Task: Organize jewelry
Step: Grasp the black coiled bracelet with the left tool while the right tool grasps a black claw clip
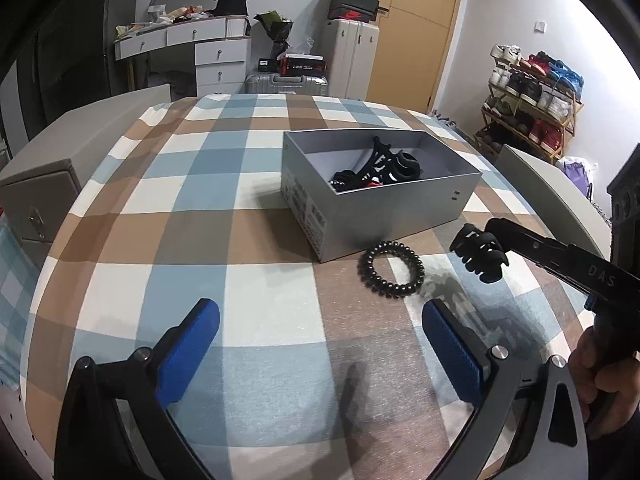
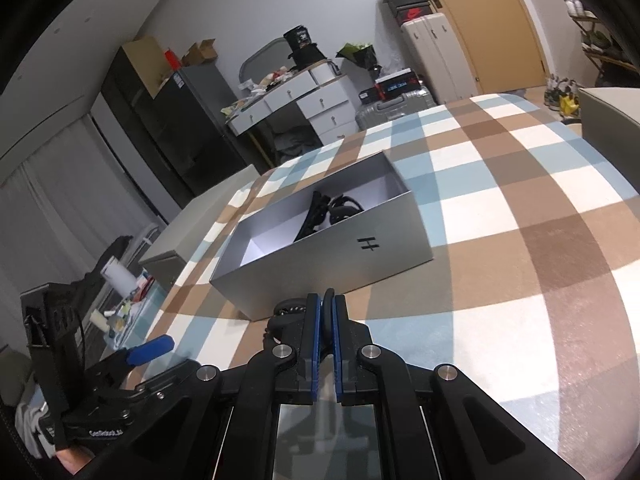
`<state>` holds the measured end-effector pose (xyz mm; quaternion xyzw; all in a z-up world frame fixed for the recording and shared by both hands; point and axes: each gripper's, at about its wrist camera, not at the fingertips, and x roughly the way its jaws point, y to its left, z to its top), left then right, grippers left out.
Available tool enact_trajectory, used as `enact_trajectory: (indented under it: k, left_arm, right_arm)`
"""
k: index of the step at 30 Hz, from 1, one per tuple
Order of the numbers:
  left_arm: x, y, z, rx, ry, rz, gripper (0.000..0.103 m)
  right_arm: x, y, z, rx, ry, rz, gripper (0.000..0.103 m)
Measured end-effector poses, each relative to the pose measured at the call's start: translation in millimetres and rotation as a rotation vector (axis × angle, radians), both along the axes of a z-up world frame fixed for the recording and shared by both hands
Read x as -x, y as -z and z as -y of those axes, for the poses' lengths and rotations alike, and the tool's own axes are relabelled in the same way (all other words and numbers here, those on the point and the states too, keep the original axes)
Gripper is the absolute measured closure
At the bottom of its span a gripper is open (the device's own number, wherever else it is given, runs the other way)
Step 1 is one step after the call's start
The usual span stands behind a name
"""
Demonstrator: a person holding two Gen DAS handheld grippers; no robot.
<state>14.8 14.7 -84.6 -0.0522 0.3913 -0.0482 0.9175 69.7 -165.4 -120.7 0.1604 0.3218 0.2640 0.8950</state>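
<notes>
Right gripper [image 1: 494, 232] clamped on black claw clip [image 1: 482, 254], lifted at four o'clock of grey box [image 1: 384, 216], coil hair tie [image 1: 390, 270] lying between on checked cloth [image 1: 200, 184], left gripper [image 1: 320, 344] spread wide, empty, at six o'clock.

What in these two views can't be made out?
- Box contents: a black tangle in both views; besides one claw clip, separate pieces can't be told apart.
- Hair claw clip: right wrist view shows a sliver; the shut jaws hide the rest.
- Printed label on the grey box: too small.
</notes>
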Motion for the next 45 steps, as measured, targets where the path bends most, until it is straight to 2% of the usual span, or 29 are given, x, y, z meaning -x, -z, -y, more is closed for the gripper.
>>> enact_trajectory:
  k: [10, 14, 16, 21, 24, 31, 33, 34, 35, 36, 38, 40, 45]
  left_arm:
    - [-21.4, 2.5, 23.8, 0.044, 0.053, -0.084, 0.004]
    - [-34.7, 4.3, 41.3, -0.014, 0.07, -0.121, 0.004]
    - [-42.2, 7.2, 45.4, -0.022, 0.066, -0.152, 0.004]
    - [-54.3, 17.6, 47.9, 0.02, 0.054, -0.24, 0.004]
    - [-57.6, 19.5, 48.0, 0.024, 0.032, -0.249, 0.004]
    - [-68.8, 23.9, 50.8, -0.027, -0.041, -0.267, 0.005]
    - [-70.4, 24.7, 52.1, -0.052, -0.053, -0.258, 0.012]
    - [-70.1, 25.2, 55.4, -0.093, -0.049, -0.254, 0.021]
    - [-69.5, 26.0, 60.4, -0.144, -0.032, -0.249, 0.026]
    - [-68.6, 25.3, 61.4, -0.149, -0.016, -0.241, 0.03]
    - [-66.4, 23.1, 60.1, -0.147, -0.007, -0.24, 0.047]
    - [-63.8, 21.1, 59.0, -0.145, 0.007, -0.246, 0.06]
    - [-53.5, 19.9, 61.5, -0.159, 0.043, -0.251, 0.065]
  right_arm:
    - [15.1, 0.9, 22.2, 0.032, 0.053, 0.034, 0.098]
    - [17.1, 1.4, 31.2, 0.009, 0.064, 0.029, 0.098]
    - [16.4, 1.7, 35.8, -0.009, 0.07, 0.026, 0.098]
    - [16.6, 1.6, 37.0, -0.016, 0.073, 0.034, 0.098]
    - [18.7, 1.5, 35.9, -0.022, 0.063, 0.037, 0.098]
    - [23.5, -2.7, 35.6, -0.014, 0.058, 0.062, 0.098]
    - [23.9, -2.8, 36.9, -0.012, 0.062, 0.065, 0.098]
    - [23.8, -2.7, 37.9, -0.014, 0.064, 0.064, 0.098]
    - [24.1, -2.7, 38.5, -0.016, 0.065, 0.064, 0.098]
    - [24.7, -2.8, 39.0, -0.017, 0.066, 0.066, 0.098]
    - [25.6, -2.9, 39.0, -0.009, 0.07, 0.067, 0.098]
    - [26.4, -2.9, 38.8, -0.016, 0.068, 0.065, 0.098]
    - [29.9, -5.0, 37.7, -0.011, 0.069, 0.076, 0.098]
